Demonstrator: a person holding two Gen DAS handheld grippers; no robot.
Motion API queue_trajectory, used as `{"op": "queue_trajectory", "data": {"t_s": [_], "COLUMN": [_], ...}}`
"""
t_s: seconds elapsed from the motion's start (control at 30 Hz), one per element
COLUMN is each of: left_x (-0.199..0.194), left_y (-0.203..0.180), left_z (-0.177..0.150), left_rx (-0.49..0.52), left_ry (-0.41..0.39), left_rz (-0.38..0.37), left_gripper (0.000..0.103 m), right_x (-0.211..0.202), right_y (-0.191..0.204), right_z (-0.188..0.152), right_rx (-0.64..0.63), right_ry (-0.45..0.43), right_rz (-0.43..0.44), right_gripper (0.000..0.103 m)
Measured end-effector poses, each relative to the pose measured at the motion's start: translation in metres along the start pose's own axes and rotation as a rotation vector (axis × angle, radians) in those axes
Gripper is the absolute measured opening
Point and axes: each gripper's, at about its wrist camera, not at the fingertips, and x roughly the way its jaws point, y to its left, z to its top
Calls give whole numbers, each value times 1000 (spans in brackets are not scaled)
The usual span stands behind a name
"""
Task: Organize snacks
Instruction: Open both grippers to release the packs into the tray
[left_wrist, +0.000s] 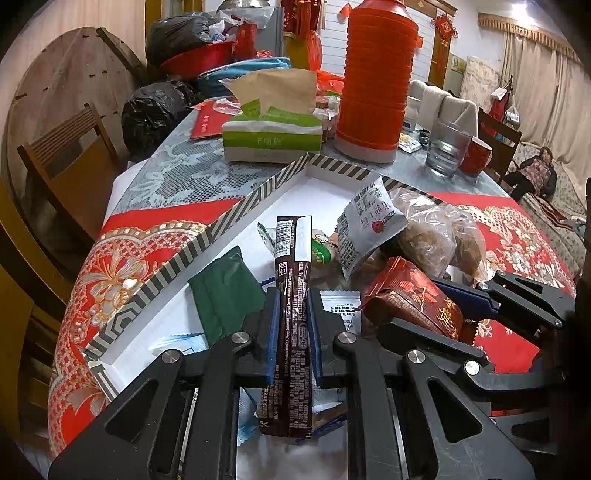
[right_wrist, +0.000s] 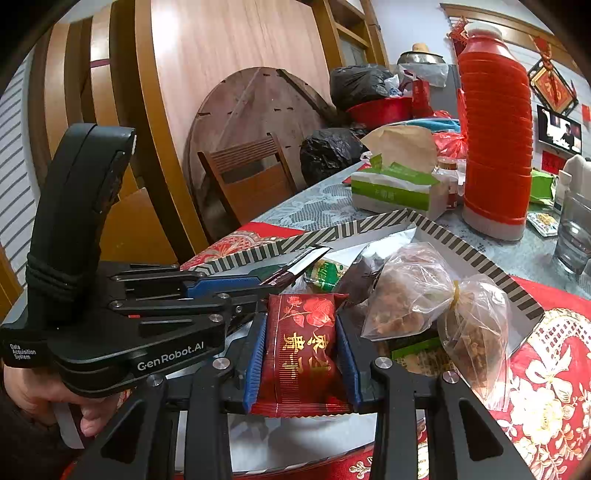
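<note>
brown and long, the chocolate bar wrapper (left_wrist: 293, 325) is sitting upright between the blue pads of the left gripper (left_wrist: 293, 328), which is clamping it thin-edge on, its far end poking out over the white floor of the striped tray (left_wrist: 236, 218). the right gripper (right_wrist: 300, 354) is doing its own work at the same time, squeezing the red foil snack (right_wrist: 301, 350) with the gold lettering, pads pressing both sides of the packet. in the right wrist view the left gripper is showing at the left, just beside the red snack, a hand (right_wrist: 44, 402) wrapping its handle.

both packets are hovering over the near part of the tray. further in, a green pouch (left_wrist: 225, 291) is lying flat by the left wall, and a white printed sachet (left_wrist: 369, 225) is leaning on two clear bags of brown snacks (left_wrist: 432, 236) heaped at the right.

so the step in hand looks like placing: two items gripped, both waiting for a spot. the next move is probably calling for setting the bar down flat along the left side near the green pouch, where bare floor is showing, and keeping the two grippers from bumping, since they are working very close.
</note>
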Motion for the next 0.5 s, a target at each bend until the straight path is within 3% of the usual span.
{"op": "queue_trajectory", "data": {"t_s": [0.23,0.3,0.4,0.5], "left_x": [4,2,-5,-12], "left_y": [2,4,8,10], "left_z": [0,0,2,4], "left_rx": [-14,-28,-55,-72], "left_ry": [5,-7,-38,-74], "left_rz": [26,36,24,8], "left_gripper": [32,48,63,65], "right_x": [0,-3,-10,-15], "right_y": [-6,-9,-12,-11], "right_z": [1,0,-1,-2], "right_rx": [26,37,54,54], "right_ry": [1,-13,-45,-73], "right_rz": [-3,-7,-7,-13], "right_gripper": [41,42,45,49]}}
